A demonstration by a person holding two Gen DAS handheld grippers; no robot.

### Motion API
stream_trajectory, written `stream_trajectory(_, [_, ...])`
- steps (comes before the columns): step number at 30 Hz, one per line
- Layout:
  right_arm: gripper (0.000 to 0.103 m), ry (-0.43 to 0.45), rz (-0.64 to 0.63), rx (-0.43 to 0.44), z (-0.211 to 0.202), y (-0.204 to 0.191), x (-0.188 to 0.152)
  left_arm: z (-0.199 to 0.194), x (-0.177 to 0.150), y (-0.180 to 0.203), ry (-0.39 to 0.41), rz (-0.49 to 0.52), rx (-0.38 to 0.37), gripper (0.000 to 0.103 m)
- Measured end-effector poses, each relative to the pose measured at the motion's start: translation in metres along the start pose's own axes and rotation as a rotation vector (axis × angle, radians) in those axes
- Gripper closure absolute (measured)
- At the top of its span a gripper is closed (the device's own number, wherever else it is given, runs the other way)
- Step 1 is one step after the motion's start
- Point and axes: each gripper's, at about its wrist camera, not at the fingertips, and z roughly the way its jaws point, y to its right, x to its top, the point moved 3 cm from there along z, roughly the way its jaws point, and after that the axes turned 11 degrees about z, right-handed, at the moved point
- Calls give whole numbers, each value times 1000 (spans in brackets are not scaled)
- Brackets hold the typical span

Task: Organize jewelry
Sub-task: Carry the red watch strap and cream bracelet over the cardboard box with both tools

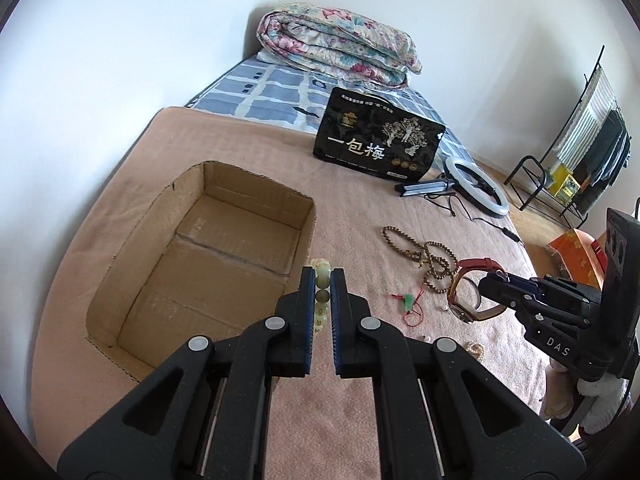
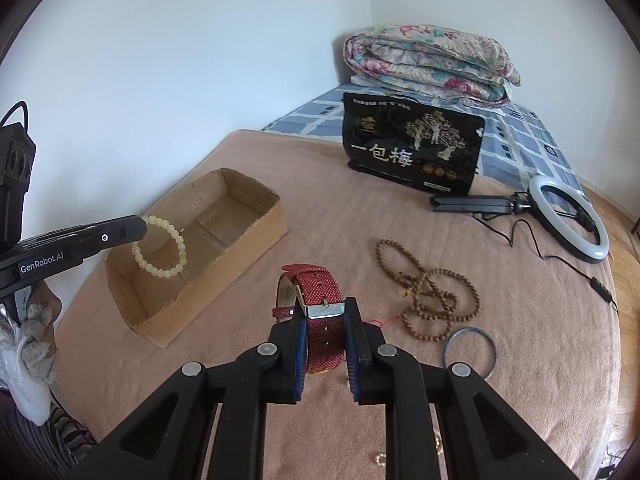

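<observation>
My left gripper [image 1: 322,280] is shut on a pale yellow bead bracelet [image 1: 322,276] and holds it above the near right corner of an open cardboard box [image 1: 120,272]. In the right wrist view the bracelet [image 2: 160,248] hangs from the left gripper [image 2: 142,222] over the box [image 2: 248,240]. My right gripper [image 2: 324,312] is shut on a red-strap watch [image 2: 320,292], held above the pink blanket. The watch [image 1: 468,292] also shows in the left wrist view, in the right gripper [image 1: 486,280].
A brown bead necklace [image 2: 428,292], a blue bangle [image 2: 470,350], a green pendant on red cord [image 1: 408,304] and small gold pieces [image 2: 380,458] lie on the blanket [image 2: 520,320]. A black bag [image 2: 412,148], a ring light [image 2: 568,216] and a folded quilt [image 2: 432,60] lie farther back.
</observation>
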Motion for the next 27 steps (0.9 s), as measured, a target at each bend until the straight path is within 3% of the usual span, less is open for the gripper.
stream_trajectory(13, [88, -21, -76, 64, 45, -71, 18, -9, -18, -51, -11, -49, 60, 98])
stream_trajectory(27, [88, -60, -106, 91, 97, -120, 24, 7, -40, -81, -57, -83, 90, 98])
